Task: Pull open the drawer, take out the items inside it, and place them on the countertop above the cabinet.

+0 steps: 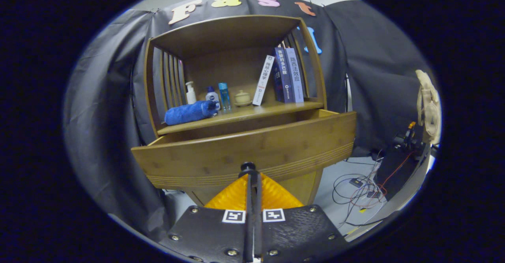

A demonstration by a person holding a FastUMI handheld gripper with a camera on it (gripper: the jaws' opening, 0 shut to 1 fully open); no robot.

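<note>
Between the jaws, drawer knob (pixel 247 166) clamped, drawer (pixel 244 152) pulled out from cabinet (pixel 232 34)

Dim, cool light; the cabinet (pixel 236 97) is evenly lit and sharp at centre. Fisheye bends its edges; cloth at 9 o'clock blurs and darkens.

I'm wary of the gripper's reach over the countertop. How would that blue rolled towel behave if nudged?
The blue rolled towel looks soft, so it would likely squash rather than slide. Lying on its side near the countertop edge, it might roll off. The gripper is closed on the drawer knob.
</note>
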